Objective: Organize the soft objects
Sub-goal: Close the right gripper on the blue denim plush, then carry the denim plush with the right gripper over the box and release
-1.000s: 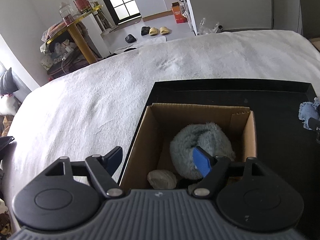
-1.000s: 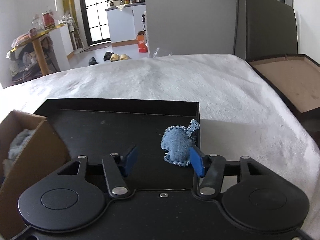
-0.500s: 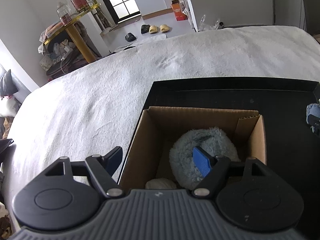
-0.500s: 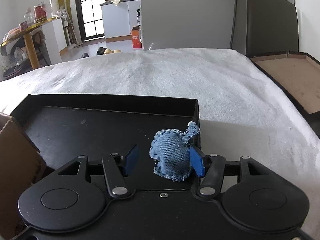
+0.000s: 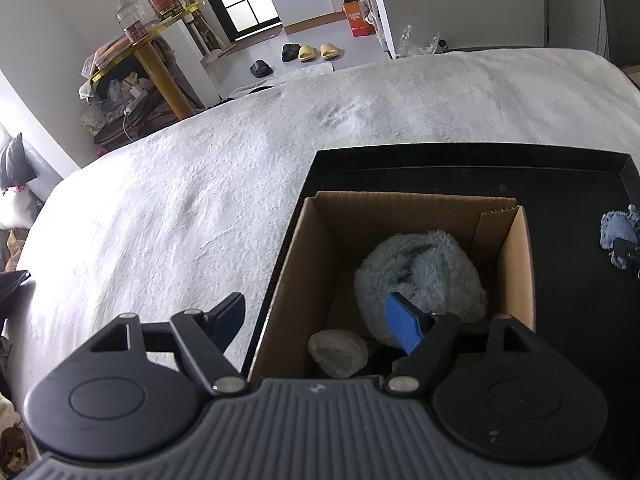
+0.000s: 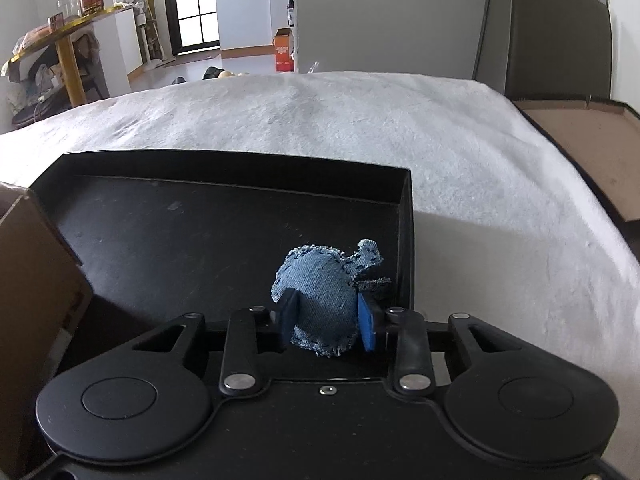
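Note:
A cardboard box (image 5: 304,264) stands in the left part of a black tray (image 5: 460,154). Inside it lie a fluffy pale-blue soft toy (image 5: 420,276) and a small grey-white pouch (image 5: 338,354). My left gripper (image 5: 316,320) is open and empty above the box's near left wall. My right gripper (image 6: 326,320) is shut on a blue denim soft toy (image 6: 320,292) near the tray's right wall (image 6: 404,240). The denim toy also shows in the left wrist view (image 5: 618,232). The box corner shows in the right wrist view (image 6: 28,264).
The tray sits on a white fuzzy bedspread (image 5: 200,184). A brown-lined open box (image 6: 588,144) lies at the bed's right edge. A cluttered gold-edged table (image 5: 136,40) and slippers (image 5: 316,52) stand on the floor beyond the bed.
My right gripper has closed its fingers onto the denim toy, which was lying loose between them. My left gripper has stayed open over the box, shifting only slightly.

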